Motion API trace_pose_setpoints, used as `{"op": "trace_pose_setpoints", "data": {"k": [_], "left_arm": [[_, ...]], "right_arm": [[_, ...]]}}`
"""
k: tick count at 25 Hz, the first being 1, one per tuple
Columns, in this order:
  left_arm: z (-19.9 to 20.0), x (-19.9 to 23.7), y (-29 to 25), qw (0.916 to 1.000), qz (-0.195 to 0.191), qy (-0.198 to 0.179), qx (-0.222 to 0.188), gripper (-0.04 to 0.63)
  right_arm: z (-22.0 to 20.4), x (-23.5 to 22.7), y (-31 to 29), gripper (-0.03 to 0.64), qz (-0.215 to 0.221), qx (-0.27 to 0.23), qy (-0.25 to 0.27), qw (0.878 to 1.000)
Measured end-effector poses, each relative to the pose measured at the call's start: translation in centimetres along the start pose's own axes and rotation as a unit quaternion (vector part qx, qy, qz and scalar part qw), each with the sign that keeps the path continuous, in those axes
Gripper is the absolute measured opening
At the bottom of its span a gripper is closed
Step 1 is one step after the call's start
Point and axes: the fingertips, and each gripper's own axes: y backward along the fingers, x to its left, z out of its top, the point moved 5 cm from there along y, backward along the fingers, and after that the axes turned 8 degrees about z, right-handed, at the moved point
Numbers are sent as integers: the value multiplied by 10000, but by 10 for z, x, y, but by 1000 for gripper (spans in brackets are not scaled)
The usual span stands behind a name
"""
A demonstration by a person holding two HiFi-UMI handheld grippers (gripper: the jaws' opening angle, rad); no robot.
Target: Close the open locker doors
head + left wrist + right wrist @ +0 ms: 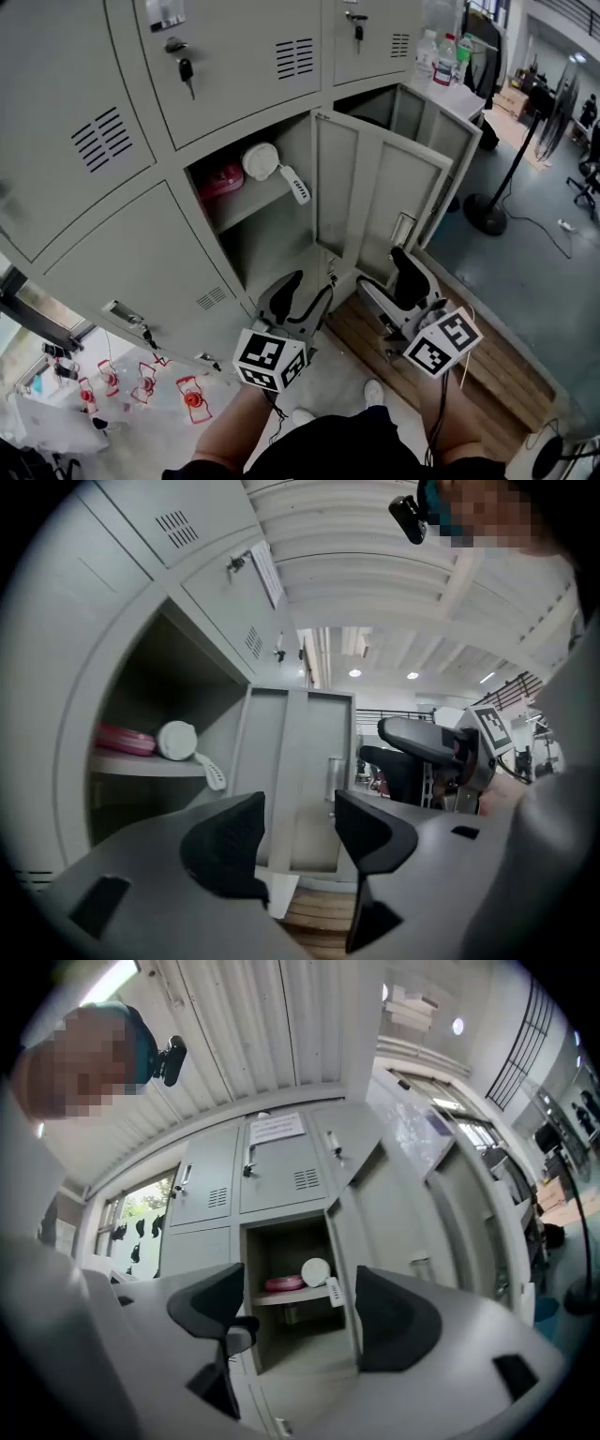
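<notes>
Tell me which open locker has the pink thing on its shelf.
The left open locker, the nearer of the two; the pink thing lies on its shelf beside a white round one.

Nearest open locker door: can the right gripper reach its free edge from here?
Probably yes. The right gripper stands open and empty close in front of the door, and nothing lies between them; the left gripper sits off to its side.

The shelf inside the open locker carries a flat pink item and, just beside it, a round white device whose handle overhangs the shelf's front edge.
</notes>
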Motion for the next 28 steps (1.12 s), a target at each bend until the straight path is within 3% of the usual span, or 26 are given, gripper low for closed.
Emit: {"op": "trace_pose_setpoints", "data": {"k": [5, 11, 19, 24, 28], "left_arm": [[-1, -58, -53, 9989, -447, -63, 85, 274], [-4, -106, -107, 9988, -435, -184, 110, 295], [-11, -134, -158, 9984, 174, -528, 56, 312], [-20, -140, -180, 9923, 770, -966, 23, 330], [-22, -138, -189, 9882, 1156, -1005, 52, 321]], "right_arm": [[29, -51, 59, 368, -513, -146, 102, 9985], [40, -112, 87, 367, -530, -156, -53, 9985], [37, -169, 87, 357, -29, -29, -303, 9995], [31, -194, 79, 354, 338, 95, -403, 9986], [28, -206, 72, 351, 632, 168, -458, 9968]]}}
